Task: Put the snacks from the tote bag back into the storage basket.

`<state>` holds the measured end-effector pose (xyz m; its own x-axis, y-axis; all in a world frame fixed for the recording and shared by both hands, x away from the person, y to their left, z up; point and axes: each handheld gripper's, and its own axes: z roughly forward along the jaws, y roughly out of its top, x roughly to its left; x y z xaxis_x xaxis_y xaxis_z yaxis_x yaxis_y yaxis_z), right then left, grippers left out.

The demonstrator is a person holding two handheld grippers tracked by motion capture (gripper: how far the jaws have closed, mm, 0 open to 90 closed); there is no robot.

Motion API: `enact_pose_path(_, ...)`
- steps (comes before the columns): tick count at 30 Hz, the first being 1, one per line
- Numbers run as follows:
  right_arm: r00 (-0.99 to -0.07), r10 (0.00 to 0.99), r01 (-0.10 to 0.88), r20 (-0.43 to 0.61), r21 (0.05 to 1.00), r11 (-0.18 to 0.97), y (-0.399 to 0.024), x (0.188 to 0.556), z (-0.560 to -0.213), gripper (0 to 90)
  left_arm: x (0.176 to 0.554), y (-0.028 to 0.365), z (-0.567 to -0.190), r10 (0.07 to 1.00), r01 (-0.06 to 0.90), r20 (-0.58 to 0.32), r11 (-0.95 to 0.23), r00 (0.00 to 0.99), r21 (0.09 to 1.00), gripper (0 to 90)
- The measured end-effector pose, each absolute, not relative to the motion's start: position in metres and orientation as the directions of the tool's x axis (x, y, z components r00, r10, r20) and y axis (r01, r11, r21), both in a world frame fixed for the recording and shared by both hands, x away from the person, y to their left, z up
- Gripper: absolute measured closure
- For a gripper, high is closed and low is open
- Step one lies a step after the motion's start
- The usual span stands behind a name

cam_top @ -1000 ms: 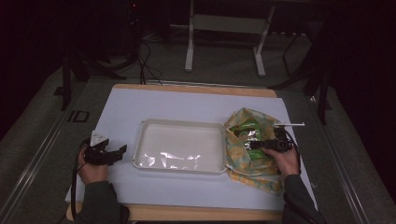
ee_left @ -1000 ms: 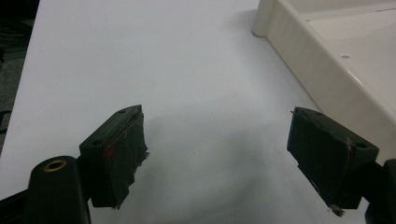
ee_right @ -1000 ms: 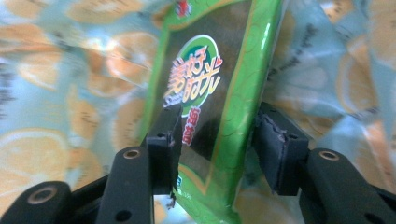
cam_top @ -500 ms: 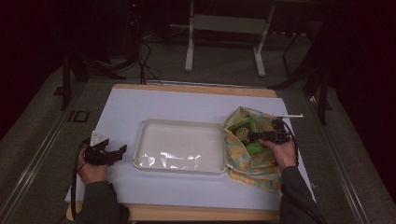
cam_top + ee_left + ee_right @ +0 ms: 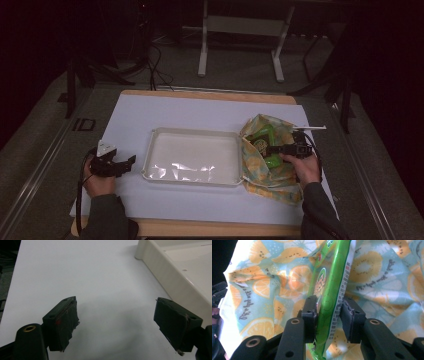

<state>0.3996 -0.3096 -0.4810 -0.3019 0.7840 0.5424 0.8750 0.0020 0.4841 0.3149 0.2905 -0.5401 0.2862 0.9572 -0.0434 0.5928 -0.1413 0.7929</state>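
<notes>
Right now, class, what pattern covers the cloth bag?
Orange and kiwi slices on the pale blue cloth bag, clearest in the right gripper view.

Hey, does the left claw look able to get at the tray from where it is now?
Probably yes: the left claw rests open on the sheet beside the tray, with only bare sheet between them.

Both forearms wear dark grey-green sleeves. The left gripper [image 5: 131,161] is black with a pale three-cornered plate on top and a black cable trailing near the sleeve. Its jaws are blocky, matt black pads with frayed edges, small screw recesses and a brass-ringed hole. The right gripper [image 5: 265,149] looks alike, perhaps with brass rivets.
</notes>
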Motion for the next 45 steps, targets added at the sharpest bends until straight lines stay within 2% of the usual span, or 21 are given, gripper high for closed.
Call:
enact_pose_path(6,-0.288,0.786,0.878,0.547,0.478,-0.011,-0.311,0.39,-0.481,68.5,0.315,0.29,-0.54,0.957,0.593,-0.043,-0.143,0.287,0.792,19.8)
enact_pose_path(15,-0.243,0.787,0.857,0.567,0.506,-0.1,-0.32,0.374,-0.477,73.0,0.315,0.29,-0.54,0.957,0.593,-0.042,-0.144,0.288,0.792,19.8)
enact_pose_path(45,-0.217,0.791,0.8,0.572,0.568,-0.191,-0.348,0.351,-0.456,73.5,0.315,0.29,-0.54,0.958,0.592,-0.038,-0.145,0.286,0.793,19.8)
